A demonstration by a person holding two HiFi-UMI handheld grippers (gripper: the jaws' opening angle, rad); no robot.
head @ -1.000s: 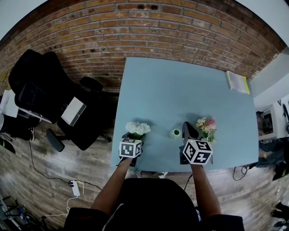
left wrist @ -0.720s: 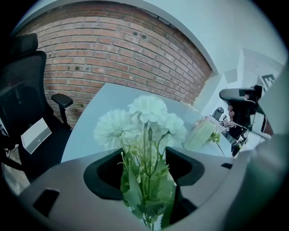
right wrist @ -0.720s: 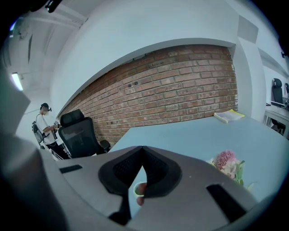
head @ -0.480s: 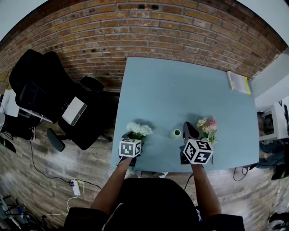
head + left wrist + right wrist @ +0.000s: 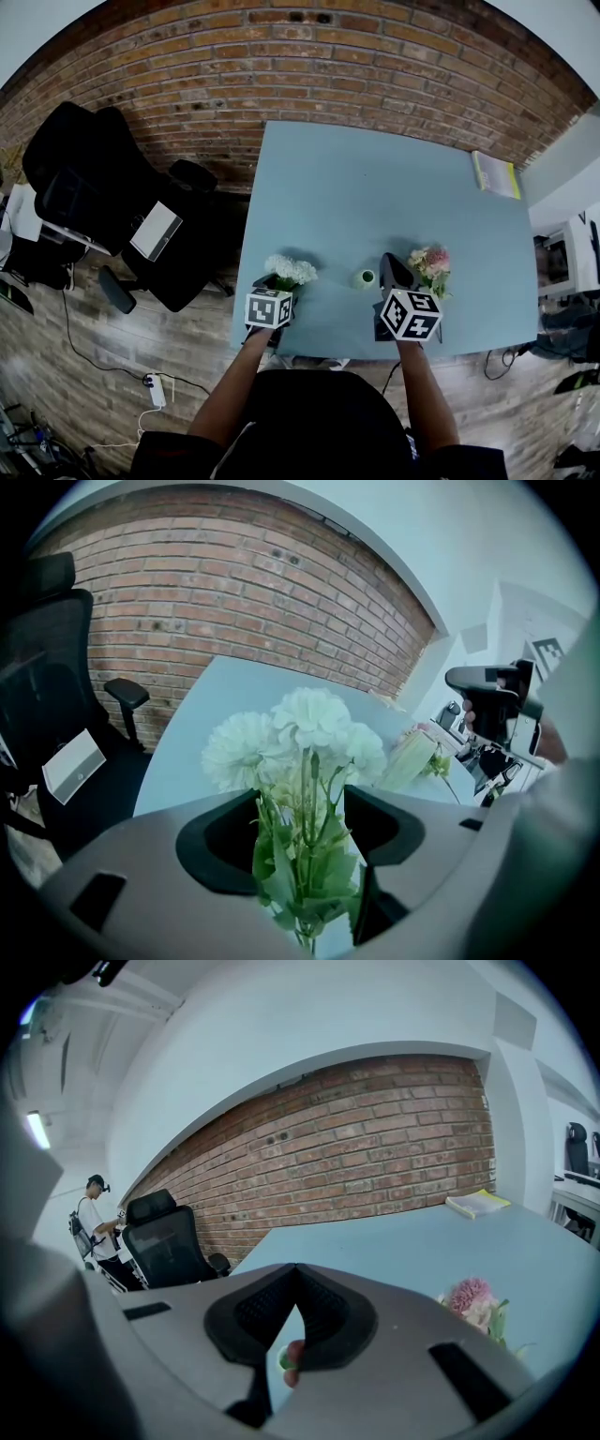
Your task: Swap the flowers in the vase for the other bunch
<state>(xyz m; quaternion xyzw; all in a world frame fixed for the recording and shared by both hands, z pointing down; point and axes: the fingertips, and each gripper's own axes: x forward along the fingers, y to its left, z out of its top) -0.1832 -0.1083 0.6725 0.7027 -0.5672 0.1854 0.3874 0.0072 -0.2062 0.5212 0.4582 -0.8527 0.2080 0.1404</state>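
White flower bunch point(image 5: 290, 270) sits left of the small green vase point(image 5: 364, 277), its stems clamped in the left tool point(image 5: 300, 797). The pink bunch point(image 5: 429, 265) lies on the desk point(image 5: 375, 178) right of the vase, beside the right tool point(image 5: 296, 1274), whose jaws are together and empty. Nothing has shifted this past second, so planting the white stems looks to be next.

Smooth matt blue tabletop point(image 5: 375, 178), rough red brick wall point(image 5: 309, 66) behind it, wood-plank floor point(image 5: 103, 375) below, and the left gripper point(image 5: 302, 803) there, matt grey plastic.

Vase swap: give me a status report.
Left gripper shut on white flowers; right gripper shut. Vase empty, pink flowers right of it. Path to vase open.
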